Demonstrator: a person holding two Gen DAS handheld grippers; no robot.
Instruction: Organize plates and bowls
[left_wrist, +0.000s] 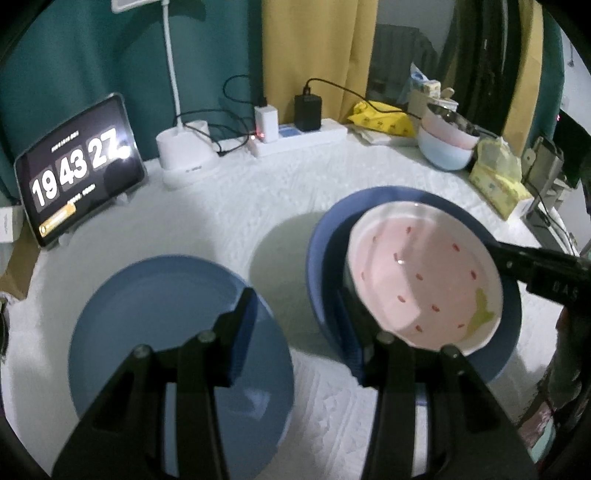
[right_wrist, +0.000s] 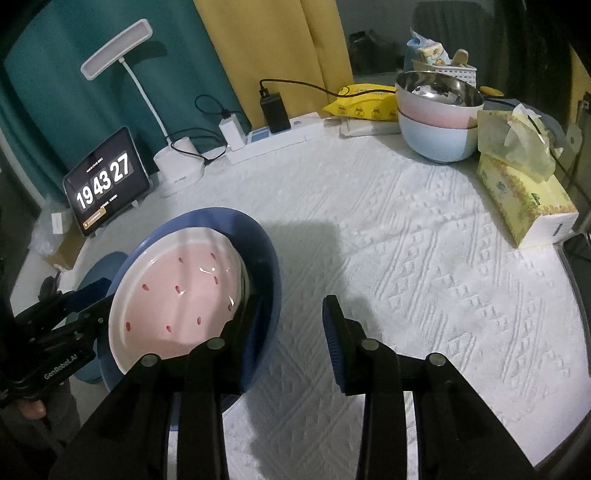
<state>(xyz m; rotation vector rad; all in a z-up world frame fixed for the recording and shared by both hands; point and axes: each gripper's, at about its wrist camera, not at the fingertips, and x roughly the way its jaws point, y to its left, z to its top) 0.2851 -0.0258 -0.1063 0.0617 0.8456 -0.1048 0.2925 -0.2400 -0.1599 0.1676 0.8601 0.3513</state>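
The pink plate (left_wrist: 424, 280) sits tilted in the dark blue plate (left_wrist: 325, 266) on the worktop (right_wrist: 406, 240), a lighter plate (left_wrist: 155, 325) beside. Both the left gripper (left_wrist: 299, 317) and right gripper (right_wrist: 291, 325) are released, straddling rims. Stacking seems underway; next probably means clenching on a rim.

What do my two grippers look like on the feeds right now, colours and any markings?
Both are matte black linkage frames with round silver pivot pins and blue ribbed pads on the fingers. The left gripper shows white "GenRobot.AI" lettering on its body in the right wrist view; the right gripper has embossed letters, too blurred to read. No cables visible on either.
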